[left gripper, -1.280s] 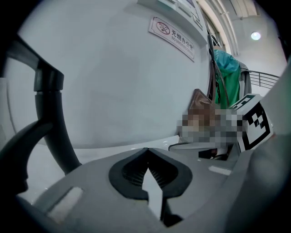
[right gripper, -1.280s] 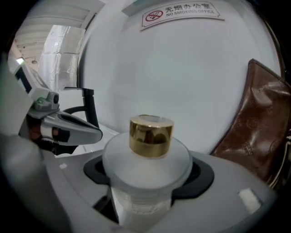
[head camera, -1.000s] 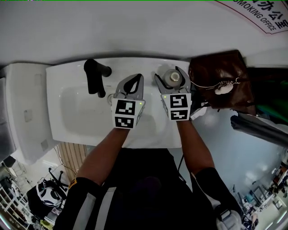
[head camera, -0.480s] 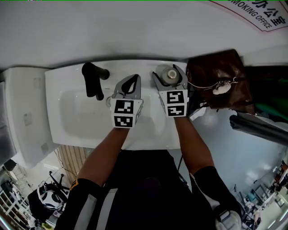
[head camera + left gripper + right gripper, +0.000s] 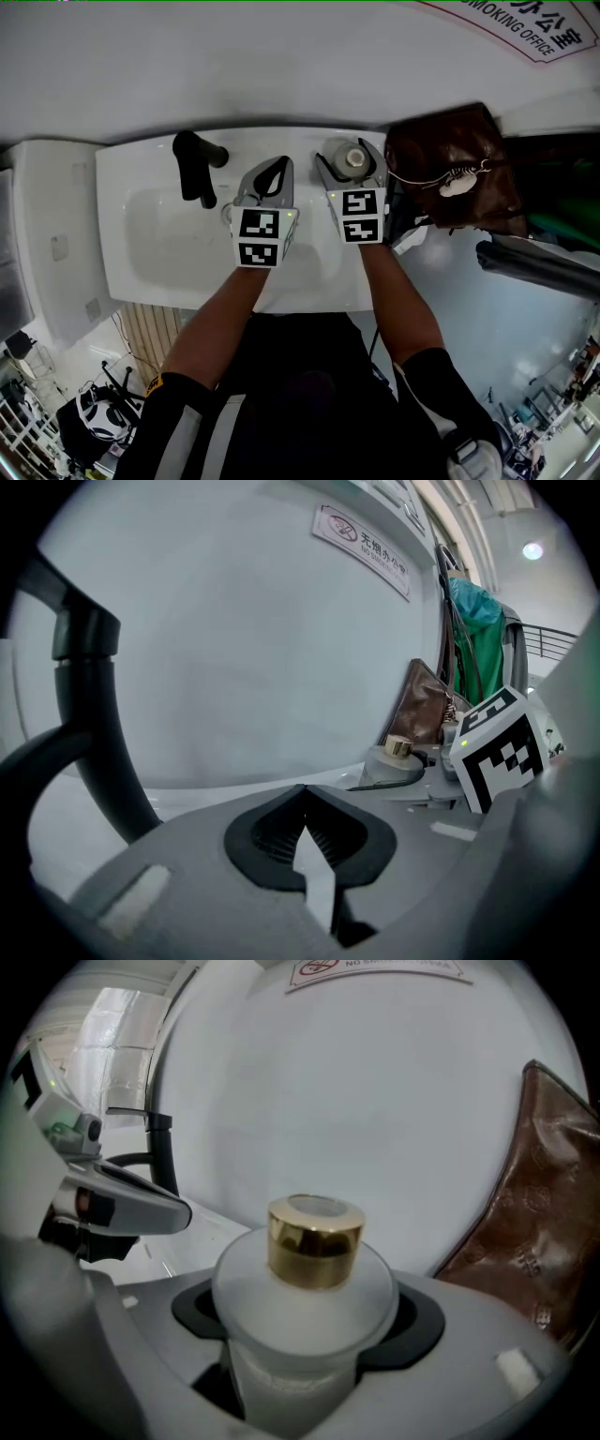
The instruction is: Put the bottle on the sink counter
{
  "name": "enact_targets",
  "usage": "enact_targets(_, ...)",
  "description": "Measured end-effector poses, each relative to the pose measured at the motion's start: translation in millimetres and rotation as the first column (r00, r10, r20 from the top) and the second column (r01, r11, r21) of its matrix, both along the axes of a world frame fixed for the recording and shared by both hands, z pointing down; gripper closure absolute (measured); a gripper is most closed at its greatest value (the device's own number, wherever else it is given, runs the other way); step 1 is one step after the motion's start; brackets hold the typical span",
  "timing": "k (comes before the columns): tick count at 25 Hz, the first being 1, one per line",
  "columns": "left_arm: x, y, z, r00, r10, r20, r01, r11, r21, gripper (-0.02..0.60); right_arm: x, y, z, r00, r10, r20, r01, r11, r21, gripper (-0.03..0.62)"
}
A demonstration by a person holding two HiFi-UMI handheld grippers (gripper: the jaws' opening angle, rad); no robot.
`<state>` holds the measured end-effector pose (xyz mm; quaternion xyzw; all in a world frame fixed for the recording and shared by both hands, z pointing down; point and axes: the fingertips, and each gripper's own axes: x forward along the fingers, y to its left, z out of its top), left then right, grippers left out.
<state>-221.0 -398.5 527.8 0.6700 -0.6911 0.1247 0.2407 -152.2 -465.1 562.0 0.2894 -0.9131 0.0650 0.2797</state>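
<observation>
A plain white wall (image 5: 281, 66) rose behind a white ceramic basin (image 5: 150, 234), and a no-smoking sign with a red border (image 5: 525, 28) hung high on it to the right. A matte black curved tap (image 5: 195, 167) stood at the basin's back rim, left of centre. A brown leather bag (image 5: 450, 169) leaned against the wall just beside the basin's right end.

The person's two forearms reached over the front rim, each holding a gripper. The right gripper (image 5: 351, 159) was over the back right corner of the sink counter, close to the bag. Its jaws were clenched round a frosted white glass bottle with a round gold cap (image 5: 305, 1288). The dark pads pressed the bottle's body from both sides, below its shoulder. The bottle stood upright with its cap pointing up. Whether its base touched the counter could not be told from any view.

The left gripper (image 5: 274, 169) hung over the middle of the basin, just right of the tap and well clear of the bottle. Its jaws were pressed together at the tips with nothing between them. In the left gripper view a green cloth (image 5: 473, 639) hung beyond the bag.
</observation>
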Motion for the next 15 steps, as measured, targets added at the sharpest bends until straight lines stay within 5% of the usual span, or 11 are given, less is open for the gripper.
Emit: enact_targets(15, 11, 5, -7, 1.0, 0.022, 0.007, -0.022, 1.0, 0.007, 0.578, 11, 11, 2, 1.0, 0.024, -0.017, -0.025, 0.998, -0.052, 0.214)
